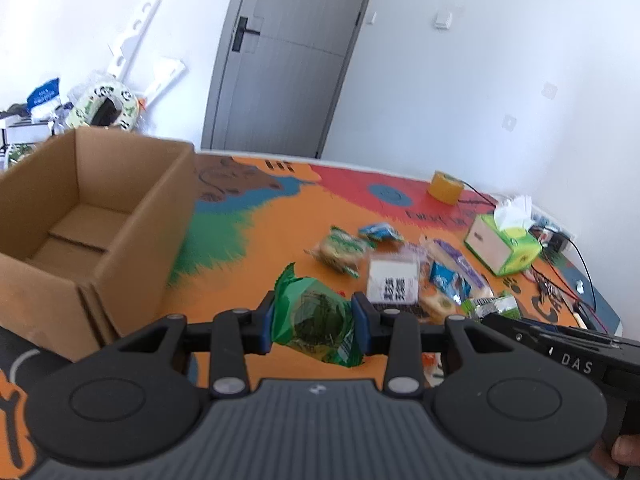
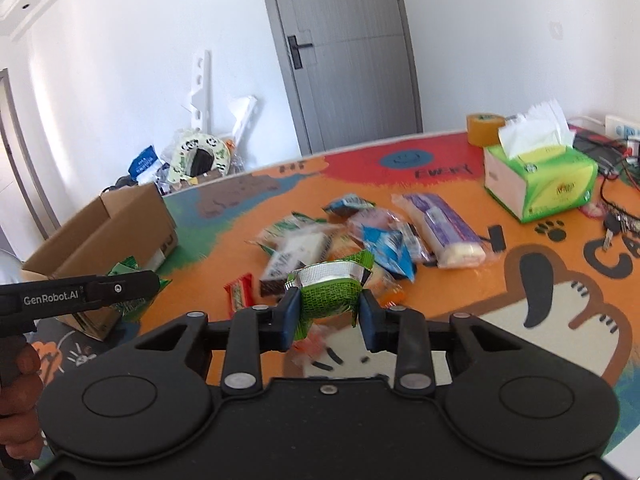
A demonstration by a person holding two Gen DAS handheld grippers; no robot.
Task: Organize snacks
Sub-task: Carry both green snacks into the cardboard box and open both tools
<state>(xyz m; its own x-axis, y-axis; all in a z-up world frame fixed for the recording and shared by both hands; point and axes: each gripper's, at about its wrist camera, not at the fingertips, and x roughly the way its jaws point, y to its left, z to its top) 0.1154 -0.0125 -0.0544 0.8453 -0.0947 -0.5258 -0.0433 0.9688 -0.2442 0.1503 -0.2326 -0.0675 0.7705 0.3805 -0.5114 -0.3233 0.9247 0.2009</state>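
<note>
The left hand-held gripper (image 1: pixel 313 322) squeezes a green snack bag (image 1: pixel 316 320) between its 2 blue pads, up off the desk (image 1: pixel 256 248). An open cardboard box (image 1: pixel 92 216) sits just ahead to its left. The right hand-held gripper (image 2: pixel 329 316) pinches a green foil snack cup (image 2: pixel 330 286), silver edge on top. The snack pile (image 2: pixel 360 236) lies right ahead of it on the desk. A green tissue box (image 2: pixel 540 176) stands farther off to its right.

Tissue box (image 2: pixel 538 176), tape roll (image 2: pixel 485 129) — grey door (image 2: pixel 352 52), keys (image 2: pixel 616 226)
</note>
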